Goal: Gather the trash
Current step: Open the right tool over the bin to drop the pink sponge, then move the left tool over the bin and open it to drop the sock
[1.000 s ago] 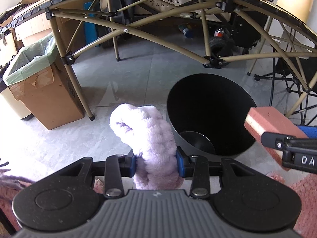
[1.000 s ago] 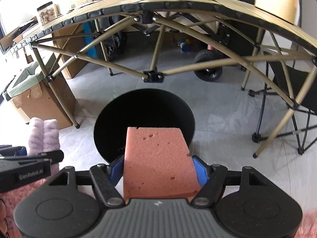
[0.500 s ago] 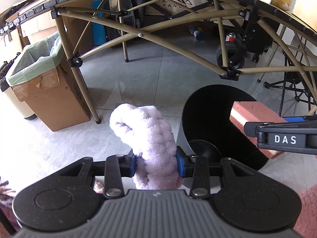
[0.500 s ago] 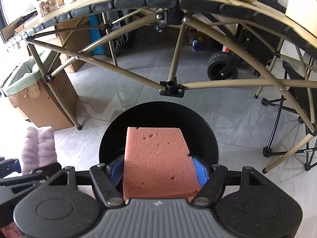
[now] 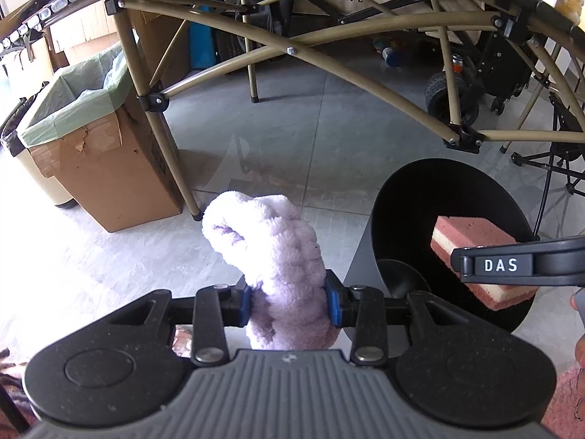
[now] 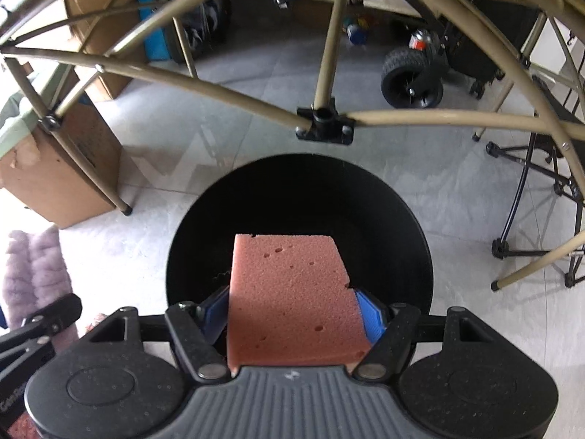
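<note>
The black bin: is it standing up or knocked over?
Upright: the bin shows its round open mouth facing up.

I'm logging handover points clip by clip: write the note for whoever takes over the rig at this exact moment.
Left gripper: jaws shut on the purple cloth, held over the floor just left of the black bin.
Right gripper: jaws shut on the pink sponge, held over the bin's mouth.
Done: both items picked up and carried to the bin.
Left: release the sponge into the bin, then bring the cloth over the opening and drop it too.
</note>
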